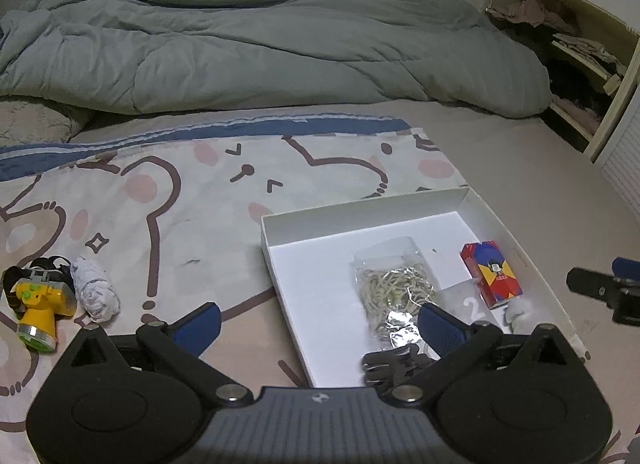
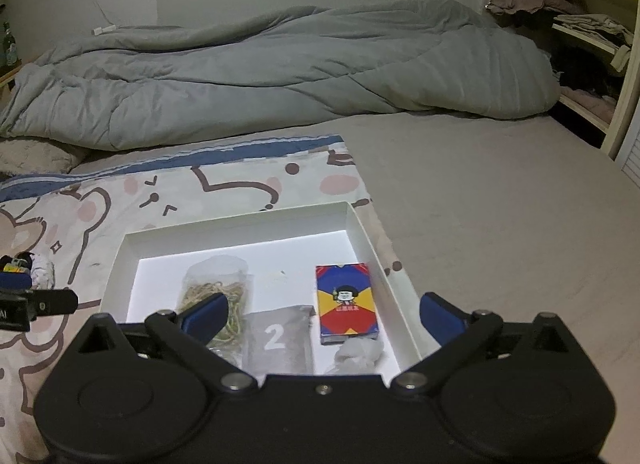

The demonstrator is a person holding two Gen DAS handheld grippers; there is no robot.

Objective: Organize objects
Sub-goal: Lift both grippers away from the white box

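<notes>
Blue-padded tongs hang spread and empty over a half-filled white box (image 2: 240, 223) on a bed.

Left gripper (image 1: 320, 318) and right gripper (image 2: 324, 314) both stand released; card pack (image 2: 346, 304), rubber-band bag (image 2: 218, 296) and numbered pouch (image 2: 276, 338) already lie inside. Judged next: the left reaches for the yellow toy (image 1: 40, 304) or white bundle (image 1: 96, 294) waiting outside, well left of the box.

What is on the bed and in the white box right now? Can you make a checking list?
Surface: bed with cartoon bear sheet.
Job's things: white box holds rubber-band bag, card pack, grey "2" packet, white wad; yellow toy camera and rolled white cloth lie outside.
Clutter: black piece at the box's near edge.
Grippers: left gripper open; right gripper open.
Cables: nothing seen.
Surroundings: grey duvet, shelf of clothes.
</notes>
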